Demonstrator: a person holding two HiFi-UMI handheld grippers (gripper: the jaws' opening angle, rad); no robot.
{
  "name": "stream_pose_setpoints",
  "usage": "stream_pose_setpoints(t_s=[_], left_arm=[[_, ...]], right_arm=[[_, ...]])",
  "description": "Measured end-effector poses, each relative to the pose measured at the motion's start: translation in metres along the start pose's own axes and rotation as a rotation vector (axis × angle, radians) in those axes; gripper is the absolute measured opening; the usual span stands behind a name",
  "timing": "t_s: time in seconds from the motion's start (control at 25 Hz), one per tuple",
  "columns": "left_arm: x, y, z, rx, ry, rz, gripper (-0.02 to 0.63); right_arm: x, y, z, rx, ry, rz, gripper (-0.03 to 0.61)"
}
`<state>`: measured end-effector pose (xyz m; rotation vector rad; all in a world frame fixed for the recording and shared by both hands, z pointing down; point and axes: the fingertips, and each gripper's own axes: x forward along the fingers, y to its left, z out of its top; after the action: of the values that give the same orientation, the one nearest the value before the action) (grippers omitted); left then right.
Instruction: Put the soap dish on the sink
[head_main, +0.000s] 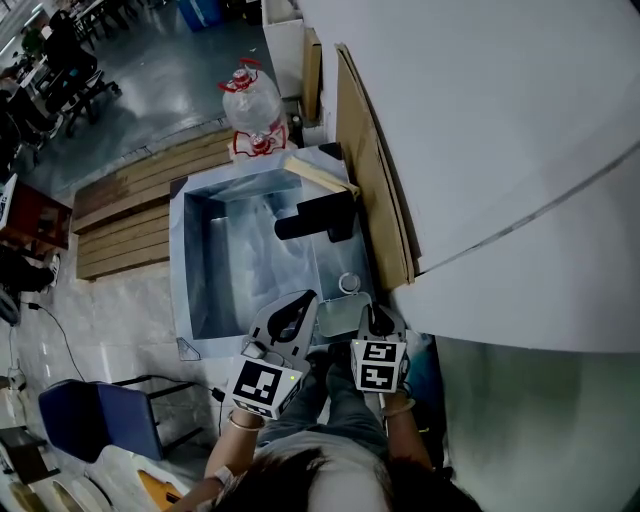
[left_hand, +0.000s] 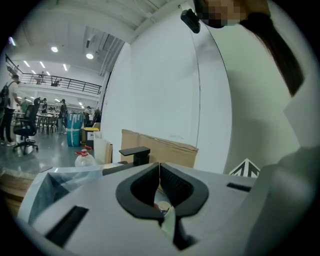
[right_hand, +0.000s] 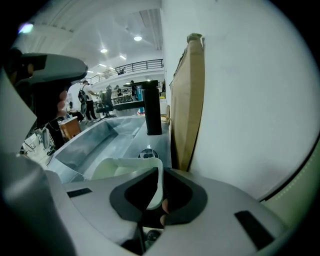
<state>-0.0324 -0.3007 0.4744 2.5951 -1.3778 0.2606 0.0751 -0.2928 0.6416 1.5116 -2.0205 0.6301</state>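
Task status: not complete. My right gripper (right_hand: 158, 185) is clamped on one thin wall of the soap dish (right_hand: 120, 167), holding it over the near right ledge of the sink (head_main: 178, 262). It sits just beside a round metal cap (head_main: 348, 283) and short of the black faucet (head_main: 315, 218). I cannot tell whether its base touches the ledge. Remaining: set down, release. My left gripper (left_hand: 160, 167) has its jaws pressed together at the tips, nothing held. Materials: the soap dish is pale, smooth plastic, rectangular with rounded corners and a raised rim; the sink is grey metal with flat walls; the faucet is matt and square-edged
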Motion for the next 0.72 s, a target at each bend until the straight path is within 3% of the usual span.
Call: stream_pose_setpoints(t_s=[0.36, 0.72], left_arm=[[-0.002, -0.003, 0.011, 0.022, -0.027, 0.01, 0.009], [-0.011, 0.001, 0.023, 0.033, -0.057, 0.081, 0.009]], right_arm=[[-0.012, 0.005, 0.015, -0.043, -0.042, 0.015, 0.032], [-0.025, 0.011, 0.039, -0.057, -0.102, 0.073, 0.032]])
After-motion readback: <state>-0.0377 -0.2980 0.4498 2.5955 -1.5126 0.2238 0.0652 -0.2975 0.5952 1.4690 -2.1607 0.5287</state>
